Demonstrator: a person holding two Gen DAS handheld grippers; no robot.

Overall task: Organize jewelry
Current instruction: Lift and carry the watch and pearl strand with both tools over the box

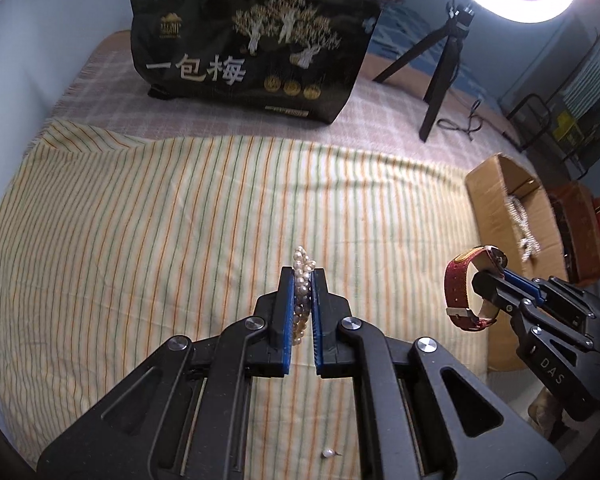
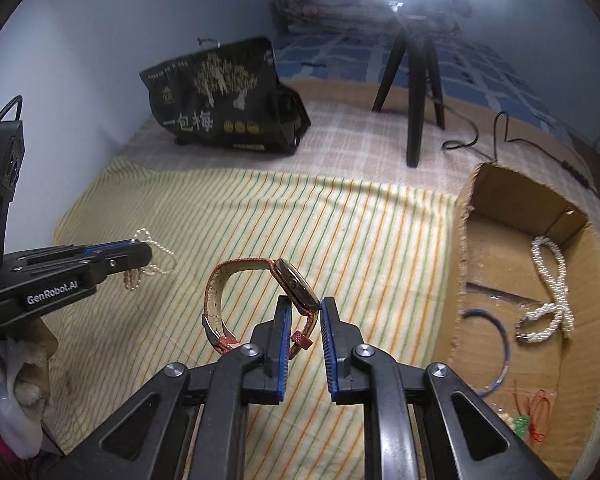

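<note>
My left gripper (image 1: pixel 302 276) is shut on a pearl bracelet (image 1: pixel 302 268) and holds it above the striped cloth (image 1: pixel 160 220). It also shows in the right wrist view (image 2: pixel 140 250) with the pearl bracelet (image 2: pixel 156 258) hanging from it. My right gripper (image 2: pixel 305 306) is shut on a red-strap watch (image 2: pixel 260 300), held above the cloth left of the cardboard box (image 2: pixel 464 240). The right gripper (image 1: pixel 486 274) and the watch (image 1: pixel 460 288) also show at the right of the left wrist view. A loose pearl earring (image 1: pixel 329 453) lies on the cloth under my left gripper.
The cardboard box (image 1: pixel 488 196) holds a white bead necklace (image 2: pixel 548 280), a blue bangle (image 2: pixel 500 344) and small red and green trinkets (image 2: pixel 528 420). A black printed bag (image 1: pixel 248 52) and a ring-light tripod (image 1: pixel 436 64) stand at the back of the bed.
</note>
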